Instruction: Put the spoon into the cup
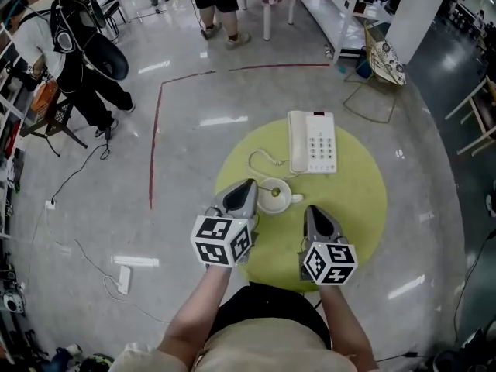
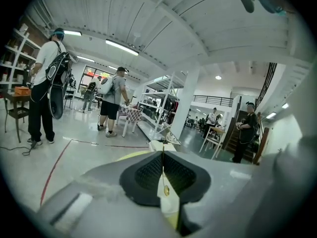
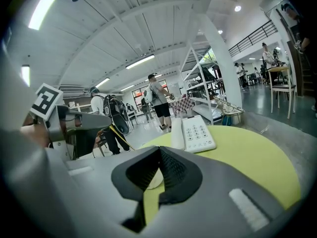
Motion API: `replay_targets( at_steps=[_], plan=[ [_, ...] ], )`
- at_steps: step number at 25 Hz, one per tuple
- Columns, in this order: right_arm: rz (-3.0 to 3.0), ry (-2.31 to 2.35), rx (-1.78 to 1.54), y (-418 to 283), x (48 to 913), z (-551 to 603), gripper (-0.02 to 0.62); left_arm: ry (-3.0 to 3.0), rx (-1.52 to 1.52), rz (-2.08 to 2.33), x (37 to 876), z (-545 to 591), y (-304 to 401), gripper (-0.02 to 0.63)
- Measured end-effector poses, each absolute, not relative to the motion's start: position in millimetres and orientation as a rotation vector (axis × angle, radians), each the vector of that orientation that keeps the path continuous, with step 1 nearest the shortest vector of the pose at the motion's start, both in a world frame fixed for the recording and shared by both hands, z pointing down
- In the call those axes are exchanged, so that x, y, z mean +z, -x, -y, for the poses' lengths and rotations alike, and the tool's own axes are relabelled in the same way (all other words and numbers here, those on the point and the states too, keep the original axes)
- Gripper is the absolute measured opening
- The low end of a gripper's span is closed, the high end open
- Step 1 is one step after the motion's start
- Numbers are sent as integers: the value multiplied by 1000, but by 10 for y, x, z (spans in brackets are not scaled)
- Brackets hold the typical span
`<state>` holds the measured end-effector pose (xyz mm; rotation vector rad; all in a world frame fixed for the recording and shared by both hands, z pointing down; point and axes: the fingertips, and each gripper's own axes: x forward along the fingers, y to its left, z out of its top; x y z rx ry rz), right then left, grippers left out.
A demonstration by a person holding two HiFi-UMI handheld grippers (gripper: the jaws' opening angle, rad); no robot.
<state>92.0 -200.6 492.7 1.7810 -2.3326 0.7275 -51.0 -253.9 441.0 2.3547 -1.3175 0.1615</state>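
Observation:
A white cup with a handle stands near the middle of the round yellow-green table. My left gripper is just left of the cup, shut on the handle of a thin golden spoon. The spoon slants down from the jaws, and its bowl hangs over the cup's mouth. In the right gripper view the spoon shows as a yellow line running down toward the cup. My right gripper sits to the right of the cup, shut with nothing in it.
A white desk phone lies at the table's far side, its coiled cord curling toward the cup. Several people stand on the grey floor beyond. White shelving is at the back right, and a red line marks the floor at left.

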Motion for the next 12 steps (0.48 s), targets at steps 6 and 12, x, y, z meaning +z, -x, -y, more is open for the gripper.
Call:
replay_targets(
  at_steps=[6, 12],
  plan=[
    [2314, -1765, 763, -931, 5044, 2024, -1, -2321, 203, 1285, 4624, 2532, 434, 6],
    [2300, -1755, 777, -959, 5093, 2011, -2, -2284, 226, 1260, 4773, 2512, 367, 6]
  ],
)
